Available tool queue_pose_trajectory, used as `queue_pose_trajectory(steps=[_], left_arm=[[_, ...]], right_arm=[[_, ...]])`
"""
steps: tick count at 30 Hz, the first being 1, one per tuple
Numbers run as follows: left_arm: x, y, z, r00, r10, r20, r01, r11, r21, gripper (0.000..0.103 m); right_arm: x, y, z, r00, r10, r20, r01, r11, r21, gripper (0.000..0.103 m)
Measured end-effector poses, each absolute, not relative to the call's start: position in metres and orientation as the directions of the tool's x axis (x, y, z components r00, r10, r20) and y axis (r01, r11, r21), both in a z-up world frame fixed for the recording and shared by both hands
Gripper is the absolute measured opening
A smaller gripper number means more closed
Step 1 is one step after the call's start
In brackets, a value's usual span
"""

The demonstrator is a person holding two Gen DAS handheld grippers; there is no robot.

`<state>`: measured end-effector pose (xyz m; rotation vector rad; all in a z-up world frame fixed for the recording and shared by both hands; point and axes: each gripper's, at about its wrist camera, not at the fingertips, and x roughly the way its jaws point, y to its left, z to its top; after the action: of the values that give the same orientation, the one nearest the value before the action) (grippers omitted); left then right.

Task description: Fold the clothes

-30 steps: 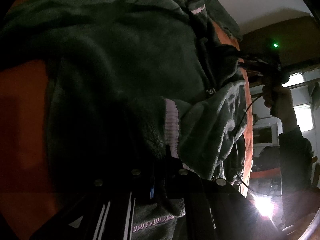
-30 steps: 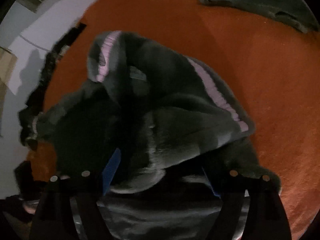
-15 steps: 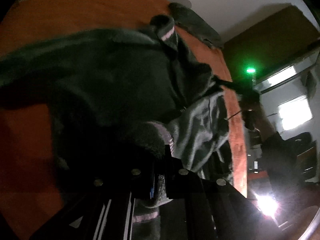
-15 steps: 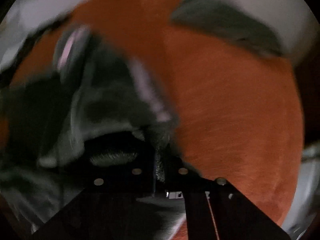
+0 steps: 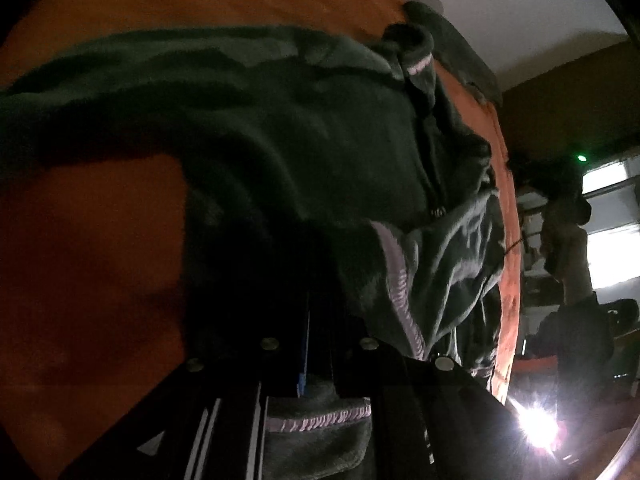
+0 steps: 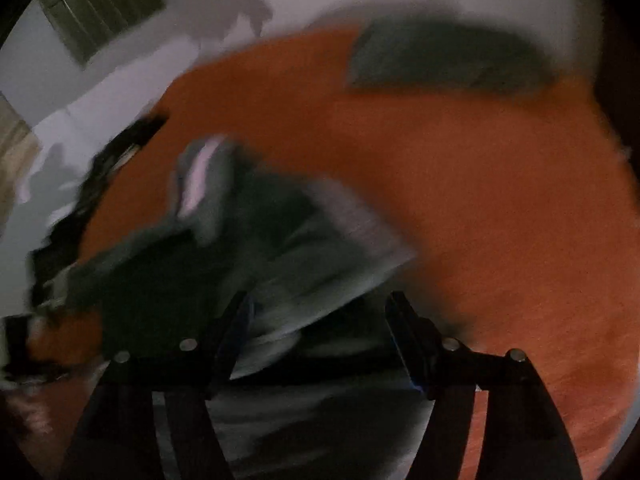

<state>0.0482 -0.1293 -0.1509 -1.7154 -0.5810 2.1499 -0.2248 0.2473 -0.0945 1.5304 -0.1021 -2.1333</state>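
A dark green fleece garment [image 5: 280, 128] with pink trim lies spread over an orange surface [image 5: 80, 248]. My left gripper [image 5: 320, 320] is shut on a bunched edge of the fleece, and a pink-trimmed hem [image 5: 396, 280] hangs beside its fingers. In the blurred right wrist view the same fleece [image 6: 256, 248] lies crumpled ahead. My right gripper [image 6: 320, 316] stands wide with its jaws opening; cloth lies between the fingers but the pads do not press it. The right gripper also shows at the far right of the left wrist view, held by a hand [image 5: 564, 220].
A second dark garment [image 6: 448, 60] lies at the far edge of the orange surface [image 6: 480, 220]. A white wall with a vent [image 6: 104, 4] is behind. A bright lamp glare [image 5: 536, 432] shines low at the right of the left wrist view.
My right gripper closed on the fleece, then opened wide again and swung away. My left gripper lifted, drawing the held fleece edge up with it.
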Motion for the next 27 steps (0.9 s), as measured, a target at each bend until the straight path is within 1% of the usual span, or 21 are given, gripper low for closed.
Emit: queue_pose_trajectory(steps=[1,2,3,4,6,9,11,12,13,14,15,16,17,20,22,23,25,27], left_arm=[[0.049,-0.128,-0.151,-0.219,0.495,-0.841,-0.004,-0.862,-0.506,0.01],[0.05,-0.127,-0.15,-0.218,0.496,-0.841,-0.006,-0.862,-0.507,0.01],[0.051,-0.125,-0.15,-0.216,0.497,-0.841,-0.007,-0.862,-0.507,0.01],[0.053,-0.124,-0.15,-0.214,0.498,-0.84,-0.009,-0.861,-0.508,0.01],[0.056,-0.126,-0.151,-0.207,0.502,-0.84,-0.004,-0.859,-0.512,0.01],[0.06,-0.131,-0.155,-0.194,0.507,-0.84,0.008,-0.855,-0.518,0.01],[0.062,-0.134,-0.16,-0.183,0.506,-0.843,0.022,-0.855,-0.518,0.01],[0.063,-0.135,-0.164,-0.174,0.505,-0.845,0.032,-0.855,-0.517,0.01],[0.063,-0.136,-0.167,-0.162,0.507,-0.846,0.045,-0.853,-0.52,0.01],[0.064,-0.137,-0.169,-0.153,0.513,-0.845,0.054,-0.849,-0.525,0.01],[0.064,-0.137,-0.171,-0.149,0.516,-0.843,0.057,-0.847,-0.529,0.01],[0.065,-0.138,-0.17,-0.149,0.517,-0.843,0.056,-0.847,-0.529,0.01],[0.065,-0.139,-0.169,-0.151,0.516,-0.843,0.052,-0.848,-0.528,0.01],[0.065,-0.144,-0.166,-0.161,0.515,-0.842,0.049,-0.848,-0.527,0.01],[0.062,-0.146,-0.164,-0.168,0.51,-0.843,0.048,-0.85,-0.524,0.01],[0.061,-0.147,-0.163,-0.172,0.508,-0.844,0.048,-0.851,-0.522,0.01],[0.056,-0.147,-0.16,-0.178,0.499,-0.848,0.042,-0.857,-0.514,0.01],[0.045,-0.141,-0.153,-0.185,0.493,-0.85,0.016,-0.864,-0.504,0.01]], right_arm=[[-0.23,0.234,-0.109,-0.177,-0.42,-0.89,0.33,-0.878,0.348,0.068],[-0.237,0.22,-0.123,-0.14,-0.374,-0.917,0.297,-0.899,0.321,0.068],[-0.242,0.21,-0.132,-0.125,-0.35,-0.928,0.281,-0.91,0.305,0.065],[-0.245,0.202,-0.137,-0.133,-0.35,-0.927,0.281,-0.91,0.304,0.045],[-0.252,0.188,-0.136,-0.164,-0.378,-0.911,0.266,-0.907,0.328,0.022],[-0.255,0.17,-0.112,-0.241,-0.474,-0.847,0.287,-0.869,0.404,0.022],[-0.26,0.153,-0.115,-0.259,-0.465,-0.847,0.315,-0.869,0.381,0.022],[-0.263,0.143,-0.12,-0.263,-0.447,-0.855,0.33,-0.874,0.356,0.036],[-0.266,0.135,-0.129,-0.248,-0.415,-0.876,0.344,-0.883,0.321,0.064],[-0.27,0.127,-0.141,-0.215,-0.365,-0.906,0.358,-0.892,0.275,0.073],[-0.273,0.12,-0.153,-0.182,-0.313,-0.932,0.374,-0.899,0.229,0.078],[-0.273,0.115,-0.156,-0.173,-0.286,-0.942,0.395,-0.897,0.199,0.08],[-0.27,0.114,-0.148,-0.184,-0.293,-0.938,0.415,-0.889,0.196,0.08],[-0.258,0.131,-0.108,-0.222,-0.4,-0.889,0.42,-0.862,0.284,0.08],[-0.249,0.158,-0.081,-0.233,-0.498,-0.836,0.371,-0.839,0.397,0.081],[-0.246,0.172,-0.074,-0.234,-0.52,-0.822,0.333,-0.837,0.435,0.082],[-0.244,0.196,-0.071,-0.236,-0.518,-0.822,0.233,-0.851,0.47,0.082],[-0.231,0.219,-0.064,-0.271,-0.521,-0.81,0.183,-0.854,0.488,0.082]])
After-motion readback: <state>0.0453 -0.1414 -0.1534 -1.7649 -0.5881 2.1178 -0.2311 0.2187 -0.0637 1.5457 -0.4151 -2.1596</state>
